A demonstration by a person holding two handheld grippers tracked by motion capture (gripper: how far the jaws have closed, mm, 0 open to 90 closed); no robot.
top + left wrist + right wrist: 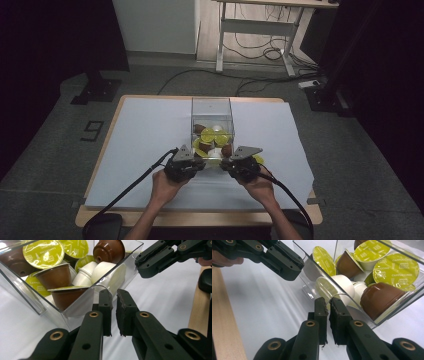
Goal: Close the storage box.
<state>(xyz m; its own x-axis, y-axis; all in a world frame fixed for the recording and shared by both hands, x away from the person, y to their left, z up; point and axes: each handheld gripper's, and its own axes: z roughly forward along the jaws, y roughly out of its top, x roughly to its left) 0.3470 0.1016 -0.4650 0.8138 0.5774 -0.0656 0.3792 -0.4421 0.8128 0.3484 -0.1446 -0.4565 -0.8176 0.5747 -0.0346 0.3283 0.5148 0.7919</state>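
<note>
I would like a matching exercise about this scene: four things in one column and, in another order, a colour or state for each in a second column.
Things:
1. box
2. table cover
3. left gripper
4. capsule lid printed "Cappuccino"

Colour or state:
A. yellow-green
B. clear, holding coffee capsules
C. jaws closed on the box's near rim
D. white

Pairs: 1-B, 2-D, 3-C, 4-A

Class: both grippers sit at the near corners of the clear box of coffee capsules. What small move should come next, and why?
Probably lift the near edge slightly. The left gripper and right gripper each pinch the rim of the clear box, which lies tipped toward the person with the capsules at its mouth.
</note>
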